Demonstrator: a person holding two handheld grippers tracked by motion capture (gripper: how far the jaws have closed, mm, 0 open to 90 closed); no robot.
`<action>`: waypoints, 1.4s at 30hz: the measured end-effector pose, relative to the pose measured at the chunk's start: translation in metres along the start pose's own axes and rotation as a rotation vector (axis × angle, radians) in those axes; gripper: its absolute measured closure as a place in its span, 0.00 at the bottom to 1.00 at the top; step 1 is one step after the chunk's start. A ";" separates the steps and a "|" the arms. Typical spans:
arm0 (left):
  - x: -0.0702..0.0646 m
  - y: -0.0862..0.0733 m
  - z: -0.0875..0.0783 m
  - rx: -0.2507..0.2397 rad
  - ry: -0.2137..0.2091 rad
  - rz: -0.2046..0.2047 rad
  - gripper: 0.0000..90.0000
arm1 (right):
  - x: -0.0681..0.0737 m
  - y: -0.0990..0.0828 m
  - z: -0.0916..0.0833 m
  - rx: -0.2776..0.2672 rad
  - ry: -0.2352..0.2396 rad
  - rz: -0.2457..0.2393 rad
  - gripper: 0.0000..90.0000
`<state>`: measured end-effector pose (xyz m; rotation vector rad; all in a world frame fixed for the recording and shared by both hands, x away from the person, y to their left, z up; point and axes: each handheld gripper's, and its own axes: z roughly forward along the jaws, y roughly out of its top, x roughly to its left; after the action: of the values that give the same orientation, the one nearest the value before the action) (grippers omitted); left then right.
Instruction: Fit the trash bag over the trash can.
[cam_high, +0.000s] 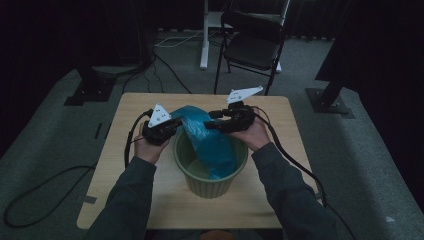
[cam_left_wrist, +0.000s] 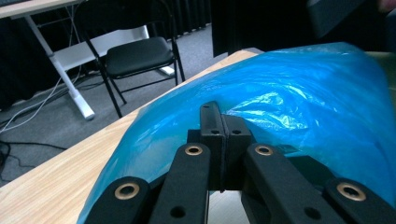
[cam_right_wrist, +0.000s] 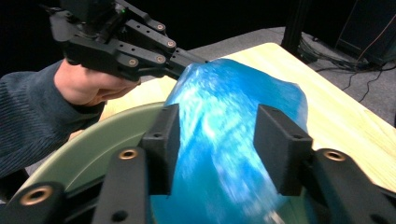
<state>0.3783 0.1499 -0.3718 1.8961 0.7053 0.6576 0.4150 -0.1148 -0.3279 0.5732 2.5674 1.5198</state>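
Observation:
A blue plastic bag (cam_high: 212, 142) hangs into a green ribbed pot (cam_high: 210, 186) at the middle of the wooden table (cam_high: 135, 102). My left gripper (cam_high: 175, 124) is shut on the bag's upper left edge. In the left gripper view its jaws meet at the left gripper (cam_left_wrist: 223, 126), with the bag (cam_left_wrist: 303, 93) bulging behind them. My right gripper (cam_high: 210, 120) stands at the bag's upper right. In the right gripper view the right gripper (cam_right_wrist: 217, 123) is open, and the blurred bag (cam_right_wrist: 224, 93) lies between the jaws without being pinched. The left gripper (cam_right_wrist: 184, 65) bites the bag's far edge above the pot's rim (cam_right_wrist: 93, 144).
A black folding chair (cam_high: 252, 42) and a white desk leg (cam_high: 204, 35) stand beyond the table's far edge. Cables trail from both grippers over the table and onto the grey carpet (cam_high: 360, 150). Bare tabletop (cam_left_wrist: 60, 172) lies to the left of the bag.

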 end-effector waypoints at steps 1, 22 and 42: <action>-0.001 0.001 0.000 -0.004 -0.002 -0.001 1.00 | 0.001 0.001 0.003 0.007 0.003 -0.002 0.52; -0.002 -0.006 -0.013 -0.011 0.015 0.009 1.00 | 0.008 0.003 0.002 0.090 -0.084 -0.046 0.98; 0.004 -0.034 -0.020 0.036 0.045 -0.026 1.00 | -0.008 -0.062 -0.065 0.090 -0.174 0.071 0.94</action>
<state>0.3603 0.1768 -0.3949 1.9070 0.7739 0.6772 0.3877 -0.1976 -0.3501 0.7780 2.5168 1.3140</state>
